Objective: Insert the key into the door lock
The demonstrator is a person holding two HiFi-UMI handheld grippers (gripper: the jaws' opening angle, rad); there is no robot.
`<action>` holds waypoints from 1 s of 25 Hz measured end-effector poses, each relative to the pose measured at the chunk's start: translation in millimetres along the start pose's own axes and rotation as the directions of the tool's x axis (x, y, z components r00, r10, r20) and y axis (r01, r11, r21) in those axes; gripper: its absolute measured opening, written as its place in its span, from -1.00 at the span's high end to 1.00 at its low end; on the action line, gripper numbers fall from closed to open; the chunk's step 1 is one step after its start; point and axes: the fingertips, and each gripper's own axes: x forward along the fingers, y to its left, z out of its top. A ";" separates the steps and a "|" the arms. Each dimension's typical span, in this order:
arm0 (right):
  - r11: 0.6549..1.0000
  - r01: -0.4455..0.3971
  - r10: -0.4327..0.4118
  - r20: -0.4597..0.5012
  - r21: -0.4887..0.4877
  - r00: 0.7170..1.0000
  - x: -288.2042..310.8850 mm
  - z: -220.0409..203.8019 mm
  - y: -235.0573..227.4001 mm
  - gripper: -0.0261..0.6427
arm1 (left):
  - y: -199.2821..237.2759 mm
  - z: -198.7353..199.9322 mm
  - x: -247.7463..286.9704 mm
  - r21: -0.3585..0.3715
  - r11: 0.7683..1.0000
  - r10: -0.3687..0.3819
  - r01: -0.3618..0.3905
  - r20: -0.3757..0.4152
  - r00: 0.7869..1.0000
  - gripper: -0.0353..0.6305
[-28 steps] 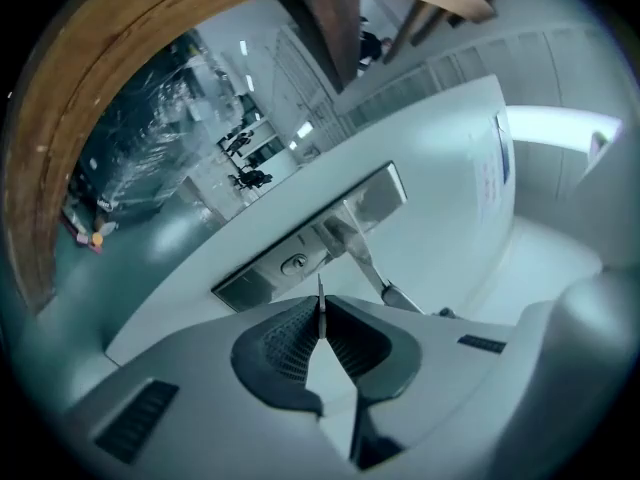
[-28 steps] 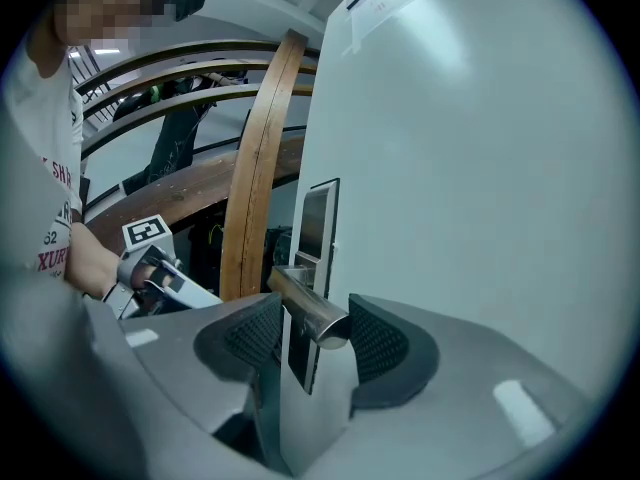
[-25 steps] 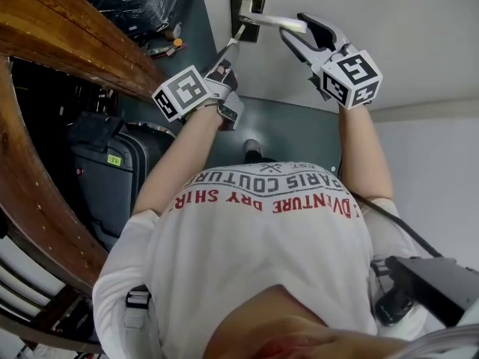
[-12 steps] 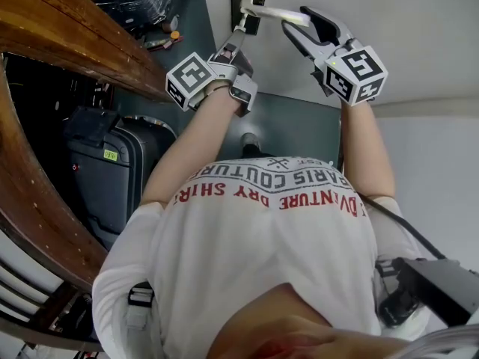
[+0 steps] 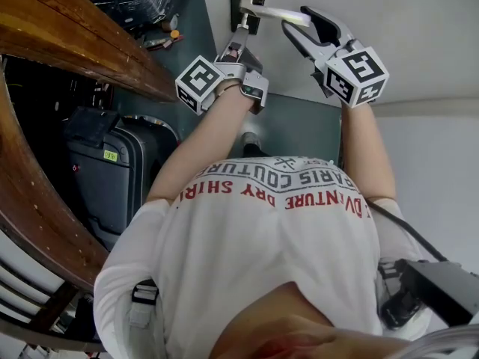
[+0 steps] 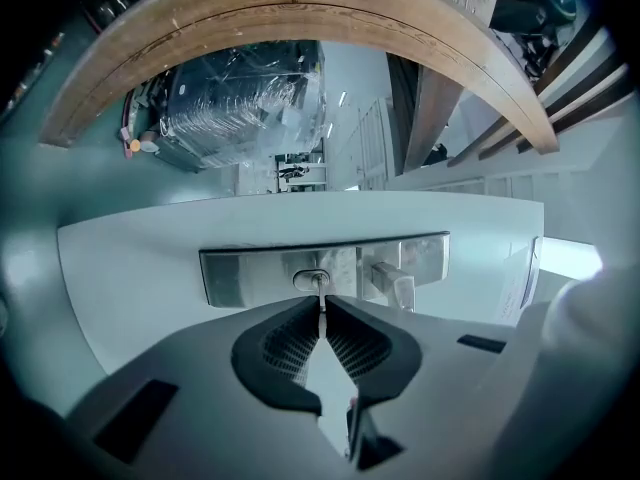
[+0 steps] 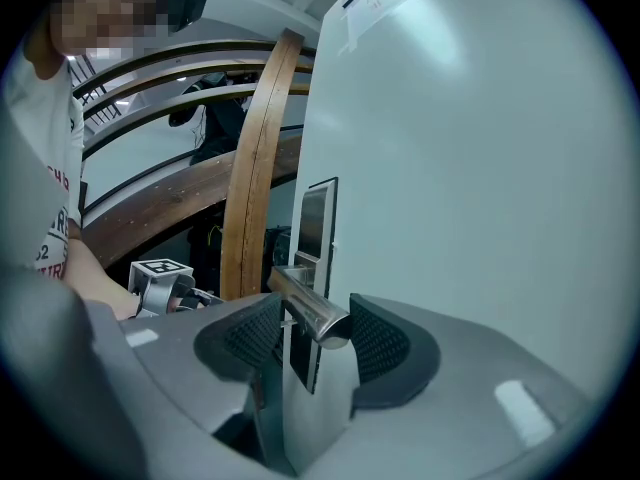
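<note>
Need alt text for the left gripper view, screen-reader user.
The left hand-held gripper has its black ribbed jaws shut on a thin silver key whose tip meets the oval keyhole in a brushed-metal lock plate on a pale door. A silver lever handle stands just right of the keyhole; a curved wooden rail arches overhead.

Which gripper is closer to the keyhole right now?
Left. The left gripper holds the key with its tip at the keyhole; the right gripper straddles the door handle's free end, off to one side.
</note>
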 end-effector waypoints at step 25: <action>0.999 0.029 -0.028 0.032 -0.042 0.999 -3.8 9.3 -4.6 0.33 | -10.6 7.1 25.7 0.153 0.986 -0.055 0.062 -0.047 0.997 0.67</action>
